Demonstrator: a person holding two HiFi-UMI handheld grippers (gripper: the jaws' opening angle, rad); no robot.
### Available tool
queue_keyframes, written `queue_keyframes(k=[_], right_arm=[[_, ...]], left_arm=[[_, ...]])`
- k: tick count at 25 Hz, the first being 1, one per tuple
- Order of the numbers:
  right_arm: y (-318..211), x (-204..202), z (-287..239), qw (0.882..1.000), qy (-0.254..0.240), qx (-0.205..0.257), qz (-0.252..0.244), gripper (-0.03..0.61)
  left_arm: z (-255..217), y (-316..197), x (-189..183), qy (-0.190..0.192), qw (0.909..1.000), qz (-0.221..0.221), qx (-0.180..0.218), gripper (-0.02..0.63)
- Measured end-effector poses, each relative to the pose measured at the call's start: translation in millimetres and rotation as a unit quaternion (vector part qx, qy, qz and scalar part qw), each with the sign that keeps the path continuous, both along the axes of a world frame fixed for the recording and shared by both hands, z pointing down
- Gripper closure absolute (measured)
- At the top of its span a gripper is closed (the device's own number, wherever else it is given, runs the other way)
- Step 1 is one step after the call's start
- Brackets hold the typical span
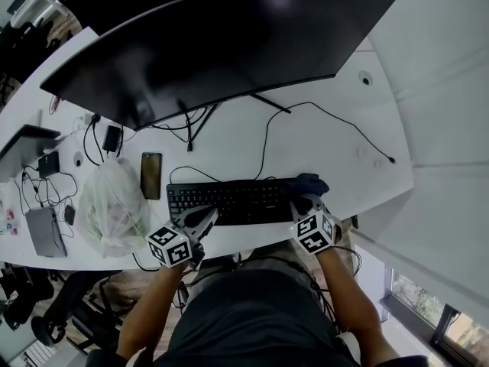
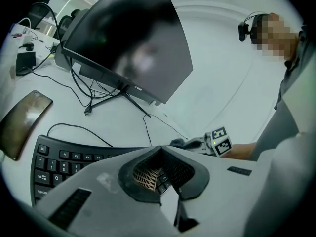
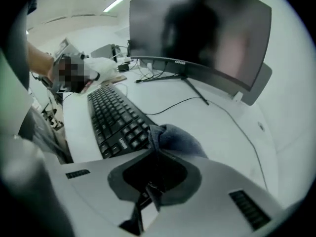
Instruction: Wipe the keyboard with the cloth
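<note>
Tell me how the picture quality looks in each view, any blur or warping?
Head view: even light, wide-angle bend curving the monitor. Left gripper view: fisheye with dark corners, smeary reflections on that monitor. Right gripper view: same fisheye, cloth fairly sharp.

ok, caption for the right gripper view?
Right gripper shut on a cloth at the end of the keyboard, monitor behind.

Black keyboard (image 1: 229,201), blue-grey cloth (image 1: 309,183)
</note>
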State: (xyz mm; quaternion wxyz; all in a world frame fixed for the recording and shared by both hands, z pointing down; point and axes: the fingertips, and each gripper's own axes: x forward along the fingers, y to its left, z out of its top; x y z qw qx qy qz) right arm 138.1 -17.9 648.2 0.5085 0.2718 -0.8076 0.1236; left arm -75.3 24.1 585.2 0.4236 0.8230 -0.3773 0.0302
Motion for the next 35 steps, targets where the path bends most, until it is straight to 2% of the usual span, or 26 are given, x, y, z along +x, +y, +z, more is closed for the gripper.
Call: queue_keyframes(k=[2, 4, 9, 11, 15, 16, 18, 21, 24, 27, 29, 30, 33, 35], right_arm=[[-27.6, -0.1, 2.0, 1.000, -0.001, 0.007, 0.019, 0.555], [-22.6, -1.9, 7.2, 0.999, -0.010, -0.026, 0.031, 0.555], [83.4, -9.3, 21.5, 0.994, -0.011, -0.108, -0.007, 0.555], [86.3, -8.6, 22.6, 0.995, -0.021, -0.096, -0.004, 0.555], [3.4, -2.2, -0.3, 0.999, -0.024, -0.005, 0.034, 0.555], [-11.0, 0.2, -1.2, 0.999, -0.019, -0.006, 0.046, 0.555], [-8.9, 0.0, 6.0, 0.997, -0.015, -0.048, 0.062, 0.555], [53.4, -17.8, 18.9, 0.994, -0.029, -0.095, 0.035, 0.555], [81.1, -24.6, 21.8, 0.995, -0.038, -0.094, 0.013, 0.555], [26.5, -20.4, 0.9, 0.998, -0.040, -0.048, 0.019, 0.555], [-9.3, -24.9, -9.3, 0.998, -0.039, -0.033, 0.025, 0.555], [-16.1, -31.9, -8.3, 0.998, -0.039, -0.046, 0.027, 0.555], [1.5, -68.4, 9.3, 0.994, -0.031, -0.102, 0.004, 0.555], [24.9, -105.5, 11.6, 0.993, -0.033, -0.108, -0.044, 0.555]], left_arm=[[-1.1, -2.4, -0.2, -0.002, 1.0000, 0.003, 0.001, 0.606], [-5.9, -4.2, -0.2, -0.003, 1.0000, 0.002, 0.006, 0.606], [-13.0, -6.3, -7.8, 0.005, 0.9999, -0.008, 0.012, 0.606], [-9.9, -3.7, -11.1, 0.004, 0.9999, -0.008, 0.009, 0.606], [-6.3, -1.2, -14.7, -0.001, 1.0000, -0.004, 0.005, 0.606], [-7.6, -1.6, -15.3, -0.002, 1.0000, -0.004, 0.006, 0.606], [-12.6, -3.2, -16.8, -0.003, 0.9999, -0.006, 0.010, 0.606], [-20.0, -2.3, -24.3, -0.003, 0.9997, -0.021, 0.015, 0.606], [-21.3, 1.5, -38.6, -0.007, 0.9992, -0.035, 0.015, 0.606], [-16.1, 0.5, -48.6, -0.013, 0.9989, -0.042, 0.018, 0.606], [-16.5, -0.1, -54.0, -0.037, 0.9983, -0.032, 0.033, 0.606], [-18.6, 0.8, -57.0, -0.059, 0.9970, -0.020, 0.045, 0.606], [-29.5, 3.5, -68.4, -0.116, 0.9901, 0.004, 0.079, 0.606], [-39.5, 3.6, -77.7, -0.123, 0.9880, 0.001, 0.093, 0.606]])
